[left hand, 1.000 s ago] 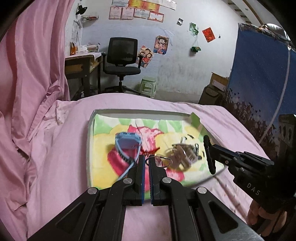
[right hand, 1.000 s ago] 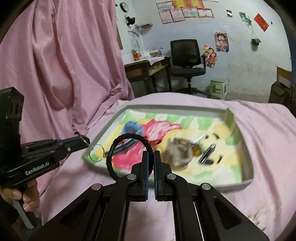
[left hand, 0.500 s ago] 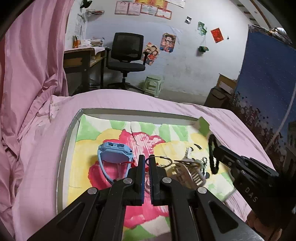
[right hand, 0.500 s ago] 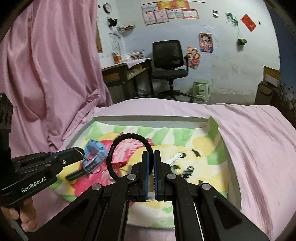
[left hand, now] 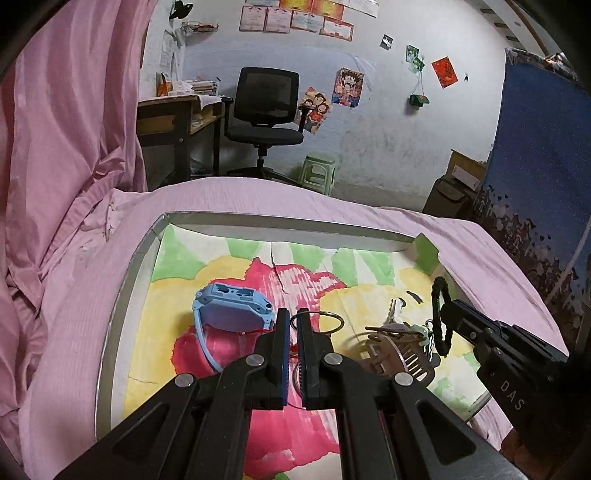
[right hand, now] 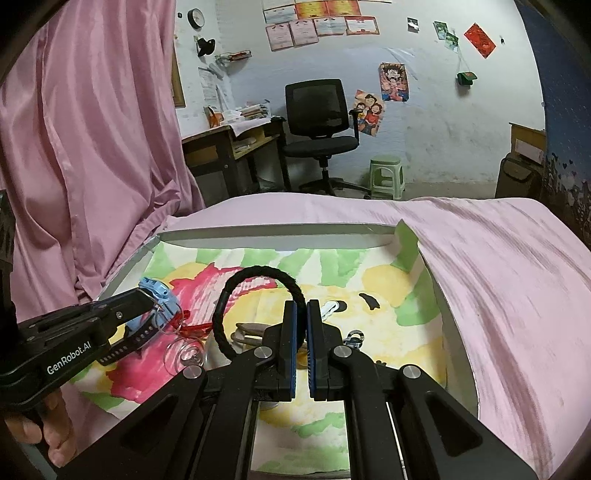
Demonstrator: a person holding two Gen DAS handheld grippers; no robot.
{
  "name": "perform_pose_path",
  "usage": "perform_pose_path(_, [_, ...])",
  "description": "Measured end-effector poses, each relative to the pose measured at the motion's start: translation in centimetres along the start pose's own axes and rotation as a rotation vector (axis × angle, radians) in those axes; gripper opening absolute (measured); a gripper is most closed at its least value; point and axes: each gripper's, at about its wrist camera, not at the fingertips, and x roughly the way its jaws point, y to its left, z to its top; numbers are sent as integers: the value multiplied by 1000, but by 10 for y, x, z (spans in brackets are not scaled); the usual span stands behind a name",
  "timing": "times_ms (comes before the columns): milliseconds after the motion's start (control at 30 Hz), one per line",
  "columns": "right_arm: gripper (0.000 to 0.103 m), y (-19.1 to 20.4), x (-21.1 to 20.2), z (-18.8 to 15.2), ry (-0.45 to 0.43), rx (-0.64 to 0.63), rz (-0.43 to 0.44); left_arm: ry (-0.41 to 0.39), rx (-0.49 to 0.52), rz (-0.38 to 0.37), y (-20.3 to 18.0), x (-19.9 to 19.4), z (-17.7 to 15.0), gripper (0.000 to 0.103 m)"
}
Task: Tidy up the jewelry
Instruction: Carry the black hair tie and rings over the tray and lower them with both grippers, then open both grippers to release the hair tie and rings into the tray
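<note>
Jewelry tray [right hand: 456, 332] rim near; left tool [left hand: 291, 325] pinching wire ring [left hand: 321, 320], right tool [right hand: 302, 314] black braided band [right hand: 255, 284].

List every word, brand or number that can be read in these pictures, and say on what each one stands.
"GenRobot.AI": white print on the side of the left gripper, seen in the right wrist view.
"DAS": white letters on the body of the right gripper, cut off by the edge of the left wrist view.
Certificates and posters on the wall: print too small to read.
Clock: numerals too small to read.
</note>
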Motion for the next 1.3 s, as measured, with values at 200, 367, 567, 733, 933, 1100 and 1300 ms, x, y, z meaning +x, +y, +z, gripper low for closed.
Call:
perform_pose_path(200, [4, -1, 5, -3, 10, 0, -3, 11, 2, 8, -1, 4, -1, 4])
perform_pose_path(367, [4, -1, 7, -3, 12, -2, -3, 32, 3, 21, -2, 9, -1, 4])
perform_pose_path(567, [5, -1, 11, -6, 23, -7, -5, 79, 2, 33, -1, 18, -4, 4])
perform_pose_path(733, [5, -2, 14, -8, 31, -8, -4, 95, -19, 33, 4, 20, -5, 5])
perform_pose_path(933, [5, -2, 15, -10, 37, -8, -7, 109, -33, 23, 6, 21, -6, 5])
perform_pose_path(1100, [5, -2, 16, -11, 45, -9, -7, 117, -32, 28, 6, 20, -7, 5])
perform_pose_path(1300, [6, -4, 15, -12, 52, -5, -9, 119, -34, 17, 8, 16, -9, 13])
